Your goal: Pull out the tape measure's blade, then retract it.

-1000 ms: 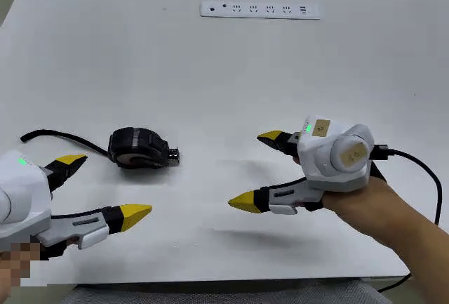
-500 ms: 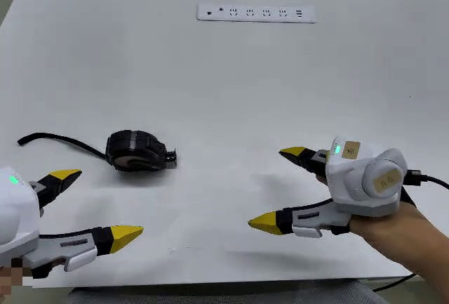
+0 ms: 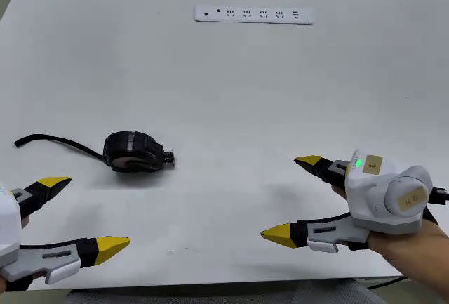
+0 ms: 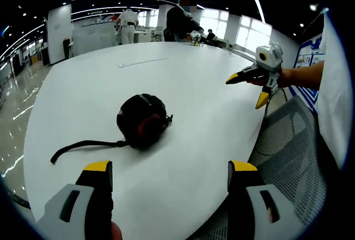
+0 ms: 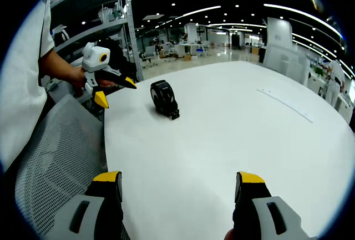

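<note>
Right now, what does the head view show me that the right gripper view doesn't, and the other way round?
Head view's extra: the thin black strap trailing left from the round black tape measure. Right gripper view's extra: a metal shelving rack and the lit office hall beyond the white table. Shared: that tape measure lying alone on the table, blade retracted, the white power strip, and the yellow-tipped left hand-held gripper and right hand-held gripper, both open and apart from it.
</note>
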A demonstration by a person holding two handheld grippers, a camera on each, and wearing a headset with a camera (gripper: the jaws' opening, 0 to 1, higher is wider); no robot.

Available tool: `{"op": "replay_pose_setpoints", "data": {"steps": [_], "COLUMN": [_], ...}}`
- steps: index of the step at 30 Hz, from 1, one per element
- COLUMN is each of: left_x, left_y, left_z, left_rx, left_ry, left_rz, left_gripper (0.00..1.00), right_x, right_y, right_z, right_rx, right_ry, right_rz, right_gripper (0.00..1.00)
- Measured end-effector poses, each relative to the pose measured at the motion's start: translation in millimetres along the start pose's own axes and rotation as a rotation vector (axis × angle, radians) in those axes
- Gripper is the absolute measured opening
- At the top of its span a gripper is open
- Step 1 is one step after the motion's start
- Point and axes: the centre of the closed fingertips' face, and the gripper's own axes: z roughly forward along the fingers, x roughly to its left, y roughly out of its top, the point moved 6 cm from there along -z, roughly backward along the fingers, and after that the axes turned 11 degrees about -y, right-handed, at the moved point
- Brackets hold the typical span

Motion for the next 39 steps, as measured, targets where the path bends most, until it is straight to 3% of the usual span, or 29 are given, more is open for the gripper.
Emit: {"op": "replay_pose_setpoints", "data": {"steps": [7,19,39], "left_x": [-2.2,0.9,0.6], "left_y": [-3.8,-8.0,-22.0], "left_z": [-6.5,-24.4,-34.7], "left_rx": [0.0,0.007,0.032], "left_ry": [-0.013,0.011,0.02], "left_rz": [0.001,-0.001,0.02], "left_gripper": [0.83,0.86,0.94], "right_x": [-3.7,-8.5,-12.6], "right_y": [-8.6,-19.8,-37.7], "right_z": [-12.3,-29.6,-48.6], "right_rx": [0.005,0.027,0.065], "right_ry": [-0.023,-0.057,-0.109], "right_rz": [0.033,0.046,0.056], "right_gripper": [0.85,0.9,0.99]}}
